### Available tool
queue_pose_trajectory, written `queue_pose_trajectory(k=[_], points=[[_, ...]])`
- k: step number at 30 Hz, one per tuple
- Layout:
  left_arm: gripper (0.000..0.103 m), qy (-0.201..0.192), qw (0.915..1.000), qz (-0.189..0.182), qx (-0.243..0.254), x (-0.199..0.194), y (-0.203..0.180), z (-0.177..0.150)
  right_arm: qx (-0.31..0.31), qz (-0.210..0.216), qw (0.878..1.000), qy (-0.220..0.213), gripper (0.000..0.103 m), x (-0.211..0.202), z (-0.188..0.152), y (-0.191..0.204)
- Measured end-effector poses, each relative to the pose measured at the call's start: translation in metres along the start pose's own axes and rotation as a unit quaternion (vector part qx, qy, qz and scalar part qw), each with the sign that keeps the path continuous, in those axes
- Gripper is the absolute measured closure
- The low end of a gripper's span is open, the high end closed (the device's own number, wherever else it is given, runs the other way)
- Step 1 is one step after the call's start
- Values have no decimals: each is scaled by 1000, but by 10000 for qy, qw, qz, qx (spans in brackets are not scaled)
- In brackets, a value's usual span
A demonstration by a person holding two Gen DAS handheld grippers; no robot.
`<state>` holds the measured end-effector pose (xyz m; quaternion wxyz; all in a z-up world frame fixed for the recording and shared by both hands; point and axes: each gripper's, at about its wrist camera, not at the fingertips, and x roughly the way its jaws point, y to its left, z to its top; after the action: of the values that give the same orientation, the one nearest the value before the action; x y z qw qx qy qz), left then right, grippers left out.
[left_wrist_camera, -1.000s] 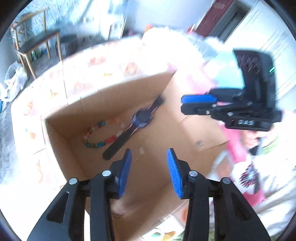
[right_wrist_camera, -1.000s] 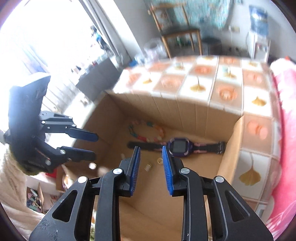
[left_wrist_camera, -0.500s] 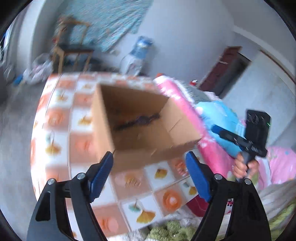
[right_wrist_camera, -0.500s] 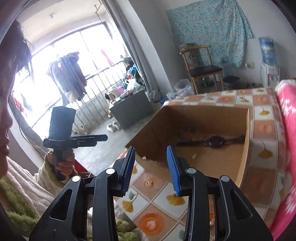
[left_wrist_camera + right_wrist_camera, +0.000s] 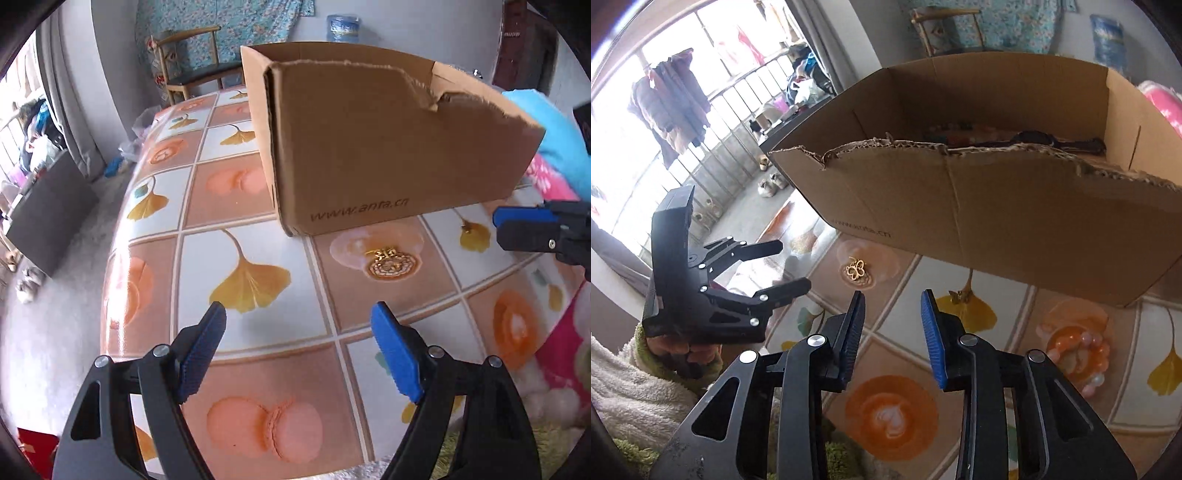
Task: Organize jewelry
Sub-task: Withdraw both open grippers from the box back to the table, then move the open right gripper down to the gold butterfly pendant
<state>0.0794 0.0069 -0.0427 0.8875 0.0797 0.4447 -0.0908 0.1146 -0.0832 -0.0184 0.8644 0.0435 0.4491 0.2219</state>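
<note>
Left gripper (image 5: 299,347): we held it low over the near part of the table, jaws spread wide and empty. From the right wrist view it (image 5: 783,266) showed at the left with its two black fingers apart.
Right gripper (image 5: 894,332): we held it above the table in front of the box, jaws parted with nothing between them. In the left wrist view only its blue-tipped fingers (image 5: 524,221) showed at the right edge, stacked one over the other, and we could not tell their gap from there.
Box (image 5: 388,147): an open cardboard box with a torn top rim stood on the table, web address printed low on its near wall.
Brooch (image 5: 391,264): a small gold piece lay on the cloth just in front of the box, between the two grippers. From the right wrist it (image 5: 856,271) looked butterfly-shaped.
Small charm (image 5: 958,295): a tiny gold piece lay on a ginkgo leaf print near the box wall, just past our right fingertips.
Pink bracelet (image 5: 1082,350): a ring of pale beads lay on the cloth to the right of our right gripper.
Watch (image 5: 1052,139): it lay inside the box, dark strap showing over the torn rim.
Bead bracelet (image 5: 956,130): it lay inside the box beside the watch, mostly hidden.
Table (image 5: 155,229): covered in a tile-patterned cloth with ginkgo leaves and macarons.
</note>
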Motion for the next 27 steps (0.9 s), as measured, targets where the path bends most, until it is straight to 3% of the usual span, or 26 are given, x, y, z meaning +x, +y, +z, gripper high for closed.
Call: queue_pose_trajectory(k=[2, 6, 13, 19, 27], points=[[24, -142, 9998, 130, 10, 1, -2, -4, -107, -23, 9999, 118, 72, 13, 4, 8], [23, -205, 9994, -93, -257, 0, 6, -10, -382, 104, 9989, 255, 78, 32, 13, 23], [16, -319, 9991, -96, -270, 2, 5, -12, -878, -179, 9945, 534, 88, 64, 22, 41], [14, -355, 9990, -119, -223, -1, 4, -12, -1259, -566, 9888, 566, 98, 67, 22, 51], [14, -401, 9989, -129, -212, -2, 2, -14, -1257, -641, 9880, 620, 103, 63, 17, 54]])
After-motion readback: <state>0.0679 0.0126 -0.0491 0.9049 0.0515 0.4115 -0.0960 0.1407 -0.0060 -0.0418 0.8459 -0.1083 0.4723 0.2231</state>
